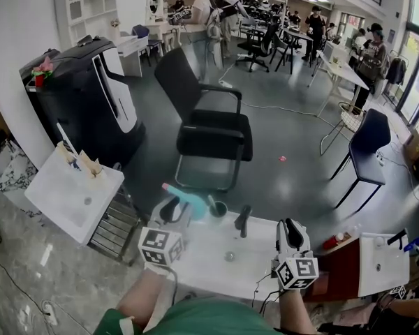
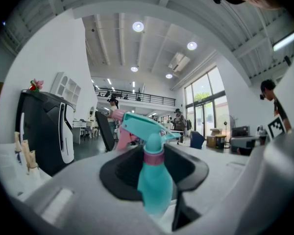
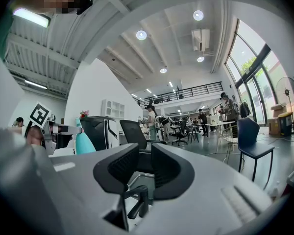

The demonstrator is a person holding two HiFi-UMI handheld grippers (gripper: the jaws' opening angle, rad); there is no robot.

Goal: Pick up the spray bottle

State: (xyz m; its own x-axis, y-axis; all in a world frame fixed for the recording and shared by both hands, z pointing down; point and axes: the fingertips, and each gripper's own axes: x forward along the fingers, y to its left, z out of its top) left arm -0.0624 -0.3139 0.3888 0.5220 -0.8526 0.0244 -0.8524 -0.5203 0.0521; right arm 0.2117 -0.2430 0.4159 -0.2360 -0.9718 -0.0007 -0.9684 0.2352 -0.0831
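Note:
The spray bottle (image 1: 190, 199) is teal with a pink collar and a pink nozzle. My left gripper (image 1: 180, 211) is shut on it and holds it upright above the back edge of a white sink counter (image 1: 202, 264). In the left gripper view the bottle (image 2: 154, 190) stands between the dark pads of the left gripper (image 2: 156, 166), its trigger head pointing left. My right gripper (image 1: 288, 225) hovers over the counter's right end, open and empty. In the right gripper view nothing lies between the pads of the right gripper (image 3: 146, 168), and the teal bottle (image 3: 83, 143) shows far left.
A black faucet (image 1: 243, 220) and a dark cup (image 1: 218, 209) stand at the sink's back. A black office chair (image 1: 209, 128) is beyond it and a black machine (image 1: 91, 96) at the left. More white sinks (image 1: 70, 194) (image 1: 384, 264) flank the counter, with a red bottle (image 1: 332, 242) at the right.

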